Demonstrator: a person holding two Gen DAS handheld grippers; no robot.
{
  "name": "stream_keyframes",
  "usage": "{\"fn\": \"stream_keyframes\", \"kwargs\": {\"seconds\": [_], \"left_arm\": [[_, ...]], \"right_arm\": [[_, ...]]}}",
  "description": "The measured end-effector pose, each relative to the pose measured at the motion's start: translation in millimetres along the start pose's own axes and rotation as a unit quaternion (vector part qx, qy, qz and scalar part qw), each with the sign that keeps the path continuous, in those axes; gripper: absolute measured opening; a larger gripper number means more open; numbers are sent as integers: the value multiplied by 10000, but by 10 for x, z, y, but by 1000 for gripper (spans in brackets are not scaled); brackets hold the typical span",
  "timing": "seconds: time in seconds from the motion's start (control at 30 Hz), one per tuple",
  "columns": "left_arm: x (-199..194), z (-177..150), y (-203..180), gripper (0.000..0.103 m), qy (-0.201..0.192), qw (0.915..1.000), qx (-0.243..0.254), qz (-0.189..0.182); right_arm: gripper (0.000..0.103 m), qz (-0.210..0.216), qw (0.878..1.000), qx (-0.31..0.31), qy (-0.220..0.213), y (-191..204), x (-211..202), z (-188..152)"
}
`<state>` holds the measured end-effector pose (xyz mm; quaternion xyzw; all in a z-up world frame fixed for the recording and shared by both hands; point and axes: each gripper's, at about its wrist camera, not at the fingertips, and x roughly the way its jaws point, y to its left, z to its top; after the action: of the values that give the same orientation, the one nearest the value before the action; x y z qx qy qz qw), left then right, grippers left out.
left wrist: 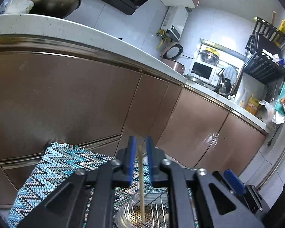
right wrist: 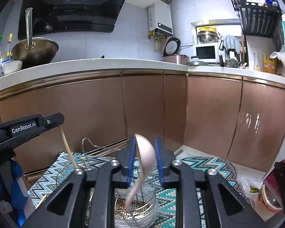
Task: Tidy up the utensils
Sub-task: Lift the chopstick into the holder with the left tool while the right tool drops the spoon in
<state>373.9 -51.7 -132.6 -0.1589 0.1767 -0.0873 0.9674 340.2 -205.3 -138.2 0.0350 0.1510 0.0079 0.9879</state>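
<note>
Below, a blue-and-teal zigzag woven mat (right wrist: 199, 163) was spread over the work surface, and behind it ran a row of copper-brown cabinet doors (right wrist: 81, 112) under a white countertop (right wrist: 104, 62). A wok (right wrist: 35, 51) was seen on the counter at the left, a microwave (right wrist: 206, 52) and a rice cooker (right wrist: 173, 54) further right, and a black dish rack (right wrist: 256, 15) on the wall.

A clear glass holder (right wrist: 142, 209) with a wire rack and a perforated metal base was set on the mat, directly beneath both tools. The right gripper (right wrist: 145, 157) was closed on a pale spoon (right wrist: 145, 155) — bowl up between the blue pads, handle running steeply down into the holder. The left gripper (left wrist: 141, 157) was closed on a single wooden chopstick (left wrist: 141, 186), held near upright with its long axis dropping into the same holder; in the right view it was seen leaning slightly, top end toward the left.

A second chopstick (right wrist: 40, 201) lay on the mat near its left edge. Beside the mat's right end — near a red container (right wrist: 277, 186) — a plastic bag (right wrist: 248, 184) was seen. Open mat was left between the holder and the cabinets.
</note>
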Motion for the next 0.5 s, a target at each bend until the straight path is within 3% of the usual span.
{"fn": "stream_keyframes", "kwargs": {"seconds": [0.07, 0.27, 0.5], "left_arm": [[-100, 45, 8, 32, -32, 10000, -4, 10], [-547, 259, 31, 38, -229, 9997, 68, 82], [-1165, 443, -30, 43, -392, 9969, 524, 434]], "right_arm": [[50, 4, 10000, -15, -69, 19, -53, 20], [60, 11, 9998, 30, -199, 8, -360, 145], [101, 42, 9981, 275, -554, -85, -987, 356]]}}
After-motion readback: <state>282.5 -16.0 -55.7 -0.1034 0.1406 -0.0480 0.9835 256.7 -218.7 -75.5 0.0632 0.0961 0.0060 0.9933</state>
